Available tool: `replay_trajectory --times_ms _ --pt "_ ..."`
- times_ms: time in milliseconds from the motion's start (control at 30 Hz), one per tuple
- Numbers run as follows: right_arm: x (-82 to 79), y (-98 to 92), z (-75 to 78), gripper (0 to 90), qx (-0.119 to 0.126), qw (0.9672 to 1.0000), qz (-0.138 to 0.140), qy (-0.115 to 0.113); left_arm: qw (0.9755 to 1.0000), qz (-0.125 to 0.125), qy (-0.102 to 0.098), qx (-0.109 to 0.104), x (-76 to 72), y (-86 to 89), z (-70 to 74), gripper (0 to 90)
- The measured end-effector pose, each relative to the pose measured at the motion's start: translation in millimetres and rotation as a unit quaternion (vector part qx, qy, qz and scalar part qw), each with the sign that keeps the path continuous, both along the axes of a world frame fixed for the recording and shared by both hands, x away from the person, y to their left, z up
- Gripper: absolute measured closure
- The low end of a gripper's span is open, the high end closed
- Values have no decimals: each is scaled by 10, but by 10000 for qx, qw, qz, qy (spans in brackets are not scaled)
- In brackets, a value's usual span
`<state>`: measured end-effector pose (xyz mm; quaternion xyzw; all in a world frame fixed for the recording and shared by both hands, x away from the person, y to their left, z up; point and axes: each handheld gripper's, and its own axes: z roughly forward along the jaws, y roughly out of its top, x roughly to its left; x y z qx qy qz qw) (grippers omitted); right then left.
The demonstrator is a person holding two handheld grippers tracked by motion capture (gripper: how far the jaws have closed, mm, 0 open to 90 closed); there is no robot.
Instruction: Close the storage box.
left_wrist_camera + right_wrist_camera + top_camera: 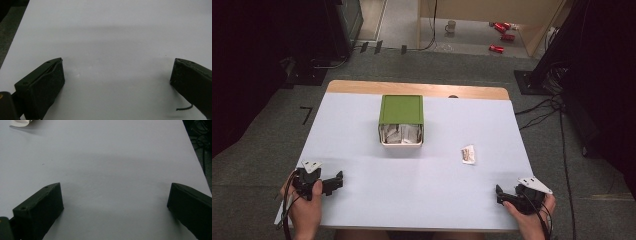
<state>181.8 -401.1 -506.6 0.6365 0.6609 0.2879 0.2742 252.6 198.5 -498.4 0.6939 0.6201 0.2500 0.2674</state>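
Observation:
A green box [401, 109] stands in the middle of the table toward the back, its near end showing several white packets [401, 134] inside. One loose white packet [468, 154] lies on the table to the right of the box, and its corner [21, 122] shows at the top left of the right gripper view. My left gripper [337, 181] rests near the front left corner, jaws wide apart [117, 75] over bare table. At the front right, my right gripper [499, 195] is likewise open [115, 197] with nothing between its jaws.
The pale table [362, 155] has a wooden strip [417, 89] along its far edge. Cables [542, 112] trail over the floor at the right. A mug [451, 26] and red cans [502, 30] lie on the floor far behind. Dark equipment flanks both sides.

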Motion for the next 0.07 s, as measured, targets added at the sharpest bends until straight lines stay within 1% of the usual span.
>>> replay_trajectory --times_ms 67 --pt "1 -1 0 0 5 10000 3 4 10000 -1 2 -1 0 0 0 0"
